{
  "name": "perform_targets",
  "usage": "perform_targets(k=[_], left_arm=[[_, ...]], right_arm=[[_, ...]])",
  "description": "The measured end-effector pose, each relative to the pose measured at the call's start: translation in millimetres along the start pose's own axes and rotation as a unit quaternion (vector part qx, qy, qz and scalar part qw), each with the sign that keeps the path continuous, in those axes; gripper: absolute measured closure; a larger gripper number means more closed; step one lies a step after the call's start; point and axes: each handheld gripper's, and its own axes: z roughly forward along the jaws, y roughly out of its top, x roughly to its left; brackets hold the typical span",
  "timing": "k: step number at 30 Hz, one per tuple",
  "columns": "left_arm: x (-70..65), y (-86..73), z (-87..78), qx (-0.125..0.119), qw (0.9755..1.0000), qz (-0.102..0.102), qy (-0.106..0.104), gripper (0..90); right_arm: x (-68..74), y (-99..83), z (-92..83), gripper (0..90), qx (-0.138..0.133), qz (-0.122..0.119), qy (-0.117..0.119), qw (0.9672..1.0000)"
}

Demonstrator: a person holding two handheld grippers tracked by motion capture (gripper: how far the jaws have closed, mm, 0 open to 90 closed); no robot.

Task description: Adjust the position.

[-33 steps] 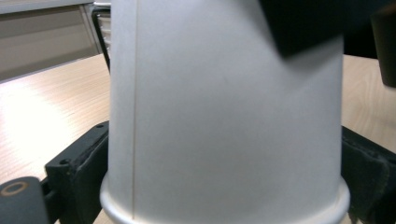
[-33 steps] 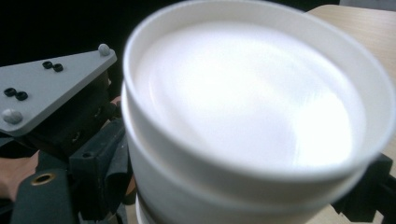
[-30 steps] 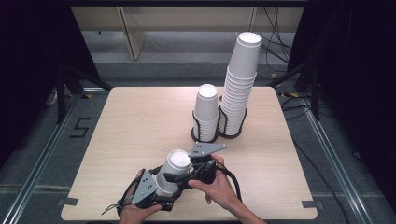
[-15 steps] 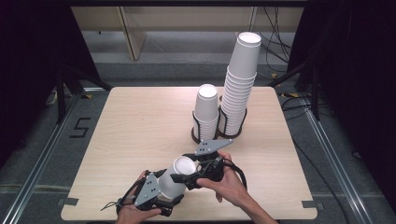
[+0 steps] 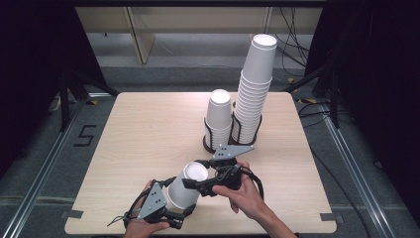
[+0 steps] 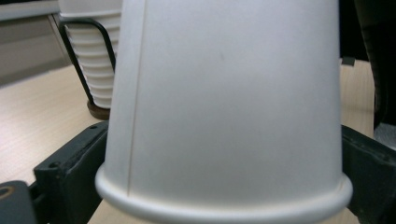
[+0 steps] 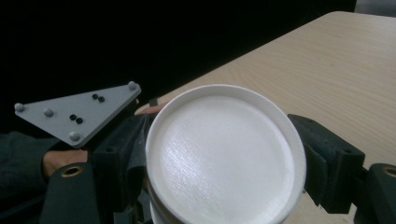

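— Where is the paper cup [image 5: 184, 189] sitting relative to the cup holder [image 5: 233, 141]?

— It is lying tilted above the near part of the surface [image 5: 138, 134], on the person's side of the holder and a little to its left, with its closed base pointing up toward the right gripper [image 5: 200, 186].

— What is gripping it?

— The left gripper [image 5: 171, 213] is holding it near the rim end. In the left gripper view the black fingers [image 6: 70, 163] are pressing the cup's wall from both sides, just above the rolled rim. The right gripper's fingers [image 7: 327, 163] are sitting on either side of the base; in the right gripper view they are touching or nearly touching it, and I cannot tell whether they are actually clamping.

— And the holder itself?

— It is standing toward the far right of the surface, carrying a short stack of cups [image 5: 218, 116] and, just right of it, a tall stack [image 5: 253, 87] leaning a little to the right.

— How much open room is there?

— Left of the holder the surface is lying bare out to its left edge and far edge. The held cup and both hands are hanging close to the near edge, well apart from the holder; the right gripper's grey plate [image 5: 233, 150] is reaching nearest to the holder's base.
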Motion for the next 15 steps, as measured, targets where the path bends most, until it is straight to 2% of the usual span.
perform_targets(k=[1, 3, 4, 5, 7, 9, 10, 12, 15], left_arm=[[0.1, 0.0, 1.2, -0.015, 0.9999, 0.002, 0.006, 2.3], [0.2, 0.3, 1.0, -0.007, 0.9999, 0.004, 0.008, 2.2], [0.2, -0.4, 2.5, -0.009, 0.9999, 0.001, 0.008, 2.3], [0.7, -0.4, 2.5, -0.005, 1.0, -0.005, 0.007, 2.3], [1.2, -0.9, 3.4, -0.013, 0.9999, -0.009, 0.004, 2.5], [2.7, -0.2, 0.9, -0.004, 1.0, -0.006, 0.005, 2.6], [2.9, -0.2, 0.3, -0.003, 1.0, -0.005, 0.004, 2.9], [3.2, -0.2, 0.6, -0.011, 0.9999, -0.005, 0.002, 3.1], [3.3, 0.8, -1.5, -0.004, 1.0, -0.006, 0.0, 4.1]], right_arm=[[-2.6, 0.3, -1.3, 25.7, -0.011, 0.013, 0.009, 0.9998], [-4.1, -0.1, -1.1, 25.7, -0.015, 0.016, 0.012, 0.9997], [-5.3, -0.4, -0.6, 25.8, -0.015, 0.016, 0.006, 0.9997], [-5.9, -1.8, -1.2, 25.8, -0.017, 0.03, 0.009, 0.9994], [-7.4, -2.4, -0.6, 25.8, -0.019, 0.035, 0.011, 0.9991], [-9.0, -2.7, -0.3, 25.8, -0.022, 0.032, 0.012, 0.9992], [-10.5, -3.8, 0.5, 25.8, -0.025, 0.042, 0.017, 0.9987], [-12.0, -4.6, 1.2, 25.8, -0.027, 0.04, 0.017, 0.9987], [-12.8, -5.3, -0.1, 25.8, -0.028, 0.053, 0.024, 0.9979]])
